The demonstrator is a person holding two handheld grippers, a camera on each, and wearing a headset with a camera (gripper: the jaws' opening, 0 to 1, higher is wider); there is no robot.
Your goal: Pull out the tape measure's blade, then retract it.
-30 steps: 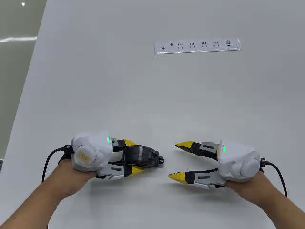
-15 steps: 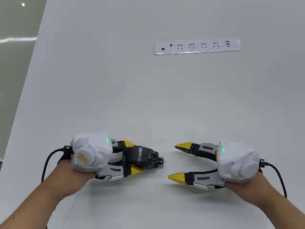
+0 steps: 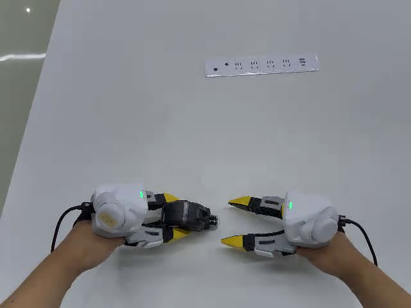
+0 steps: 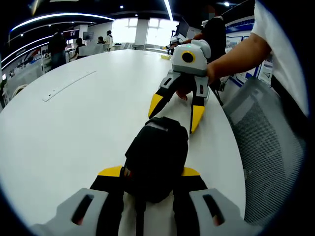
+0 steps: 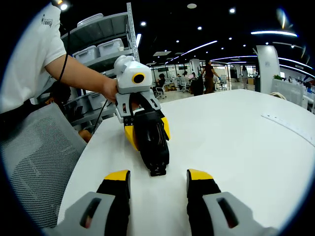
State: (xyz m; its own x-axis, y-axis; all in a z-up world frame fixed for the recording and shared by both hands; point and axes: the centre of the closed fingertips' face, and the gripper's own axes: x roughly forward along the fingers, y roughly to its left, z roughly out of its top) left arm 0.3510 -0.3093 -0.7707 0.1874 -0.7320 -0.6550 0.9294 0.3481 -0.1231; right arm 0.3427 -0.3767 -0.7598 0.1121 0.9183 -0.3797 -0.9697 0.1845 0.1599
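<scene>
- The tape measure is lying low on the white table, near the person's edge, and is pinched between the jaws of the left gripper.
- The jaws are covering the rear of its case. In the left gripper view the case is blocking its own front end.
- A small dark nub is sticking out at the front, toward the right gripper. It is too small to tell whether this is the blade's hook, and no length of blade is showing.
- The case is looking black and boxy with rounded corners. A paler grey panel is showing on top in the left gripper view.
- The left gripper's jaws are closing against both sides of the case, with the yellow tips just reaching past it.
- The right gripper is resting near the nub but apart from it. Its jaws are spread wide and are holding nothing.
- A white power strip is lying well apart, further up the table.
</scene>
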